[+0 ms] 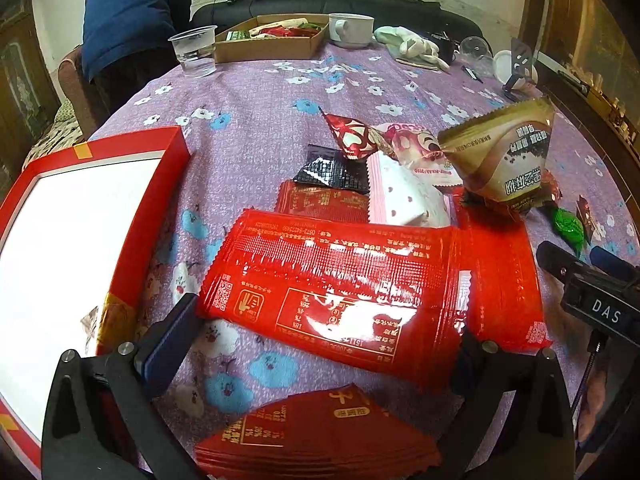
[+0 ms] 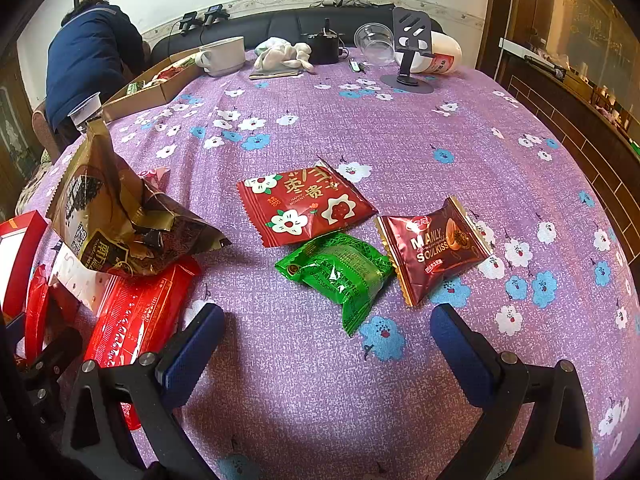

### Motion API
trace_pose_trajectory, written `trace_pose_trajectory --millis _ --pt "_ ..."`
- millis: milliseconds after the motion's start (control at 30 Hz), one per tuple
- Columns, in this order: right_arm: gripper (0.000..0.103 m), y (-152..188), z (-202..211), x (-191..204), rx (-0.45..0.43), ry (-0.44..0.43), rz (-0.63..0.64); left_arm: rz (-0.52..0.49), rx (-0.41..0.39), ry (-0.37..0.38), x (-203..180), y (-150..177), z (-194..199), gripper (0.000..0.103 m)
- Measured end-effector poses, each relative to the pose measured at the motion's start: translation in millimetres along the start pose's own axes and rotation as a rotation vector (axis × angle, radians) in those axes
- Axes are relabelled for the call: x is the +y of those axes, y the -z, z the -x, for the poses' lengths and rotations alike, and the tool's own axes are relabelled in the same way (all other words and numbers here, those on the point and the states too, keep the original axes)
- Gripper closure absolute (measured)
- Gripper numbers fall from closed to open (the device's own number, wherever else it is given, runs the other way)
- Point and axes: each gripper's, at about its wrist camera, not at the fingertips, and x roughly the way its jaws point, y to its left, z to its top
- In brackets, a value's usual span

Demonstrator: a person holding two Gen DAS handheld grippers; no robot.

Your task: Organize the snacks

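A large red snack packet (image 1: pixel 372 296) is spanned by the widely spread fingers of the left gripper (image 1: pixel 328 328), lying on the purple flowered tablecloth (image 1: pixel 256 92) just beside a red-rimmed box (image 1: pixel 80 240). Whether the pads actually press it cannot be told. Behind it, a gold-brown packet (image 1: pixel 500 156) is seen atop a heap of wrappers. The right gripper (image 2: pixel 324 344) is held wide apart, gripping nothing, near a green packet (image 2: pixel 340 272), a flowered red packet (image 2: pixel 304 204) and a maroon packet (image 2: pixel 436 244).
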Motion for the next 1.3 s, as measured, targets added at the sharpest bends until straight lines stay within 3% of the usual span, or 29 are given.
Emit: trace_pose_trajectory --millis 333,667,833,1300 --pt "0.000 0.8 1.4 0.0 0.002 -0.007 0.005 -0.030 -0.194 -0.095 10.5 -0.7 63.7 0.000" --pt "0.000 1.0 1.5 -0.1 0.002 -0.008 0.006 -0.016 -0.364 -0.132 29.6 -6.6 124.2 0.000" --pt "0.000 1.0 1.4 -0.1 0.002 -0.008 0.006 -0.015 -0.406 -0.140 33.8 -4.5 139.6 0.000" --pt "0.000 1.3 1.3 0.0 0.000 -0.007 0.006 0.015 -0.417 -0.129 53.9 3.8 150.8 0.000"
